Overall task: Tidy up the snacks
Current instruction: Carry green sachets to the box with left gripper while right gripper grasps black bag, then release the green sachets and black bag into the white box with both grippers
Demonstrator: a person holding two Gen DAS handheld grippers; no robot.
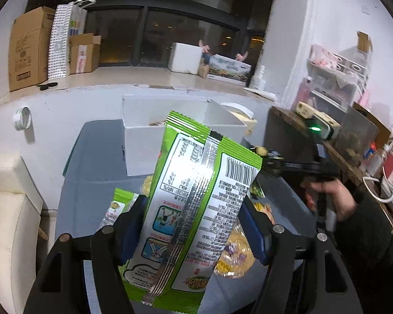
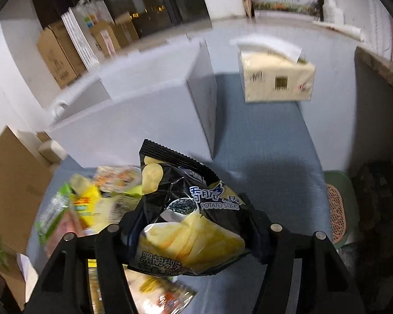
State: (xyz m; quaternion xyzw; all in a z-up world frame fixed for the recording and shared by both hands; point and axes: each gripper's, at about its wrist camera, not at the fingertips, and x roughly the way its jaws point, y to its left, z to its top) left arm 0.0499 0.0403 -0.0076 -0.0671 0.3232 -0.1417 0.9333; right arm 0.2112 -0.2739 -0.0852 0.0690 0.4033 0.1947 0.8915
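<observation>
Clamped in the left gripper [image 1: 193,238], nearest the lens: green snack bag [image 1: 193,196], back side out with its silver seam and barcode showing, tilted up above the blue-grey counter [image 1: 91,157]. Pinched likewise in the right gripper [image 2: 193,238]: black potato-stick bag [image 2: 186,209], crumpled between the pads, raised over the same counter. No earlier view to compare, so only the grip itself told. Beyond both, largest on the counter: open white box [image 1: 154,146], standing at the far edge against the wall, something just visible over its rim. Right of the box, near the corner: pale yellow tissue pack [image 2: 277,78] with a sheet pulled up. Below and left of the black bag: loose heap of snack packets [image 2: 97,198], blurred, yellow, green and orange wrappers touching one another. Beside the green bag's lower left: small green packet [image 1: 120,204] lying flat. At the right edge of the left view: a hand [image 1: 335,196] gripping the other tool's handle.
</observation>
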